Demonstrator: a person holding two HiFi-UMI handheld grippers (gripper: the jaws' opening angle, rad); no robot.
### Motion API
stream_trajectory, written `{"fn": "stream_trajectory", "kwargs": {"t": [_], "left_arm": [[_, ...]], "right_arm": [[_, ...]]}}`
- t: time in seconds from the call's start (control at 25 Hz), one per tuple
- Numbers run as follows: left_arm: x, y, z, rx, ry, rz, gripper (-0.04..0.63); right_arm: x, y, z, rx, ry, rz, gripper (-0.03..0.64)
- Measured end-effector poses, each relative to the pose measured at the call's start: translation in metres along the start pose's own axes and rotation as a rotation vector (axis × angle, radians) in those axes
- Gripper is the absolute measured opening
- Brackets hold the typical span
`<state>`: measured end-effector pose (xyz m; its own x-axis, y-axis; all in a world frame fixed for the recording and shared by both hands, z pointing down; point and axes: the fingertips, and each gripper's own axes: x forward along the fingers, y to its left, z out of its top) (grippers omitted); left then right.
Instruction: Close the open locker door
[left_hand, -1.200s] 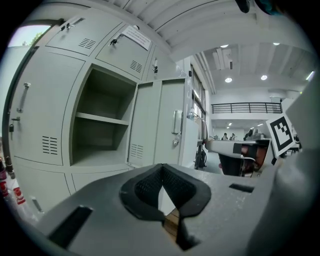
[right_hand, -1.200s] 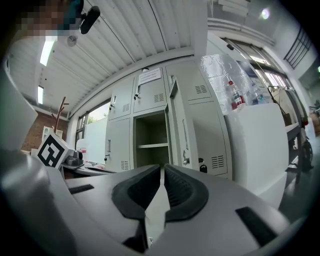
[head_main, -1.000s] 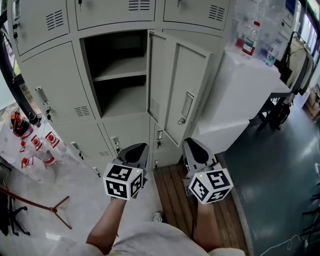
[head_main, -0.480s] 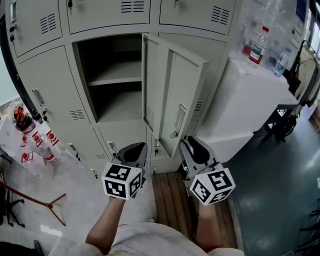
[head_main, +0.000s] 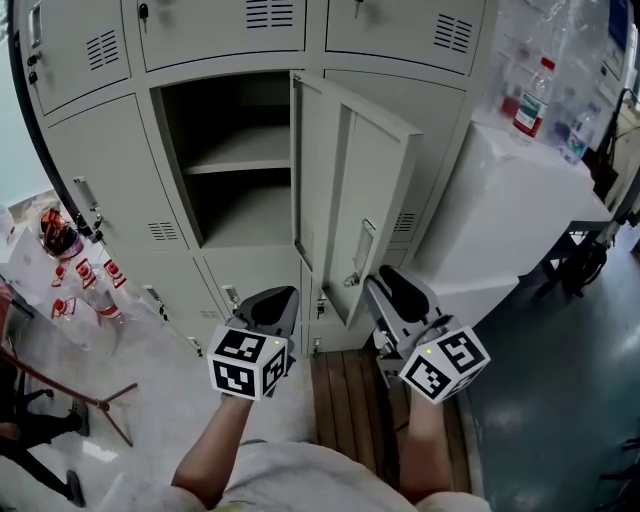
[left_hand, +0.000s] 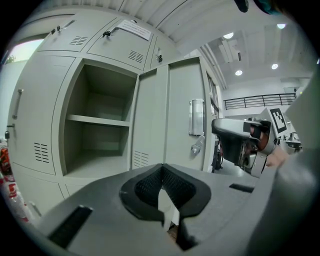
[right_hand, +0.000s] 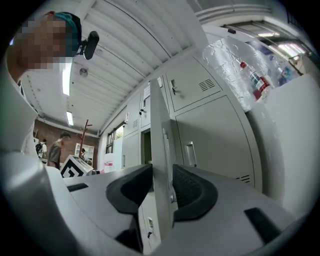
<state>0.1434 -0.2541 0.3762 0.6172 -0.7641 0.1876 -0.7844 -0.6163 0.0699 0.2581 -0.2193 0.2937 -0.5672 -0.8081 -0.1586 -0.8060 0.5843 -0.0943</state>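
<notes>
Grey steel lockers (head_main: 90, 190) fill the upper half of the head view. One door (head_main: 350, 190) at the centre of the frame stands open. Its hinge edge lies against the right side of the open compartment, and its free edge is swung out toward the camera and to the right. A handle (head_main: 362, 250) sits low on the door. The compartment to its left holds only a bare shelf (head_main: 240, 150).

The right hand-held gripper (head_main: 388, 280) is at lower right of centre, its tip just below and right of the handle. Its jaws have just been opening and now stand apart. In the right gripper view the door is seen edge-on, rising through the gap between the two black pads (right_hand: 192, 192). Neither pad can be seen to press on it.

The left hand-held gripper (head_main: 278, 298) is at lower left of centre, below the open compartment. Its pads meet at the tips, with nothing between them.

At right a white cabinet (head_main: 500, 200) carries bottles (head_main: 530, 95). Brown planks (head_main: 350, 400) lie on the floor between the two forearms.
</notes>
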Motion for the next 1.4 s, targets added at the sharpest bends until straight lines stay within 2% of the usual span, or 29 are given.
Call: {"fn": "stream_trajectory", "kwargs": {"t": [0.2, 0.56, 0.76, 0.96, 1.4], "left_arm": [[-0.001, 0.0, 0.0, -0.004, 0.0, 0.003, 0.006], [-0.012, 0.006, -0.006, -0.009, 0.002, 0.024, 0.006], [-0.019, 0.013, -0.008, -0.013, -0.002, 0.039, 0.006], [-0.023, 0.014, -0.008, -0.02, -0.001, 0.057, 0.006], [-0.032, 0.024, -0.01, -0.024, -0.006, 0.083, 0.006]], "right_arm": [[0.003, 0.0, 0.004, 0.032, -0.023, 0.058, 0.117], [0.01, 0.0, -0.001, 0.081, -0.028, 0.099, 0.121], [0.018, 0.002, -0.007, 0.046, -0.001, 0.074, 0.12], [0.017, 0.006, -0.005, 0.064, -0.002, 0.115, 0.12], [0.03, 0.036, -0.01, 0.024, 0.03, 0.208, 0.127]]}}
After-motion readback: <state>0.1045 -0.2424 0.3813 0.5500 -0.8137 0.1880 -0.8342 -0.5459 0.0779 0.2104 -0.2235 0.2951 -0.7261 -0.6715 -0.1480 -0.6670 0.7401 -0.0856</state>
